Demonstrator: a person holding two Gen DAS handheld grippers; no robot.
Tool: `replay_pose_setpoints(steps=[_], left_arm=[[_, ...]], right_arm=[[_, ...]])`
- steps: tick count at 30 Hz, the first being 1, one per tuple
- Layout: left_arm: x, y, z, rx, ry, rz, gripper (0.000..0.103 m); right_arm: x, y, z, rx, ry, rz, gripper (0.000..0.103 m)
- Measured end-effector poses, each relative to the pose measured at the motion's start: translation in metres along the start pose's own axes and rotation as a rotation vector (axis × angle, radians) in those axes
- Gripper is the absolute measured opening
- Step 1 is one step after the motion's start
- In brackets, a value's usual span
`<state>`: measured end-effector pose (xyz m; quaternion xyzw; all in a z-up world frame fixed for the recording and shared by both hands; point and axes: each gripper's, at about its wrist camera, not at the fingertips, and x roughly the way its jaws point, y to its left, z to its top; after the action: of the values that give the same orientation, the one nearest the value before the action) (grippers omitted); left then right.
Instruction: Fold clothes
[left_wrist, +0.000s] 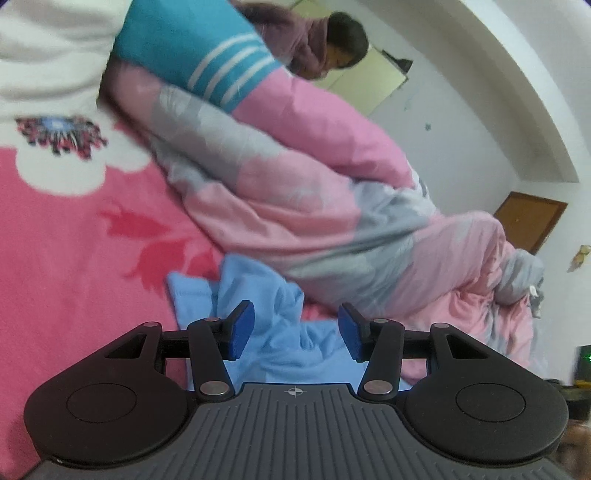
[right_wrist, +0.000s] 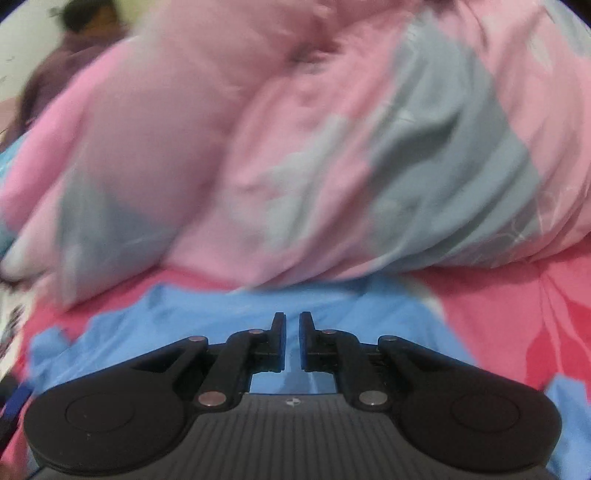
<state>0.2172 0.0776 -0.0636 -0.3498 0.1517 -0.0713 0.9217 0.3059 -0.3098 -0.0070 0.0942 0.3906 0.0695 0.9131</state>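
A pink blanket (left_wrist: 66, 236) printed with white and red flowers covers the bed and carries everything else. Along its far side lies a bulky pink and grey quilt (left_wrist: 303, 192), bunched into a long roll, with a teal pillow (left_wrist: 192, 51) marked by white stripes at the quilt's upper end and a person in a mauve hooded top (left_wrist: 314, 40) behind that. On the blanket, right against the near edge of the quilt, lies the light blue garment (left_wrist: 280, 332), rumpled, with a flatter part spread toward the flower print. The left gripper (left_wrist: 295, 330) hangs over the crumpled middle of the garment, its blue pads (left_wrist: 242, 328) standing about half apart, and cloth shows between them without being pinched. The right gripper (right_wrist: 292, 341) sits above a smoother stretch of the same garment (right_wrist: 177, 314), short of the quilt (right_wrist: 295, 147); its jaws are nearly together with a thin gap and hold no cloth.
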Motion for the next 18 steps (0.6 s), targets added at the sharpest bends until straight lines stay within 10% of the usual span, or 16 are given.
replay_pose_setpoints(steps=[18], left_arm=[[-0.066,-0.033,0.067,-0.046,0.032,-0.007,0.051]], right_arm=[[-0.188,0.096,-0.033,-0.097,-0.055,-0.018,0.081]])
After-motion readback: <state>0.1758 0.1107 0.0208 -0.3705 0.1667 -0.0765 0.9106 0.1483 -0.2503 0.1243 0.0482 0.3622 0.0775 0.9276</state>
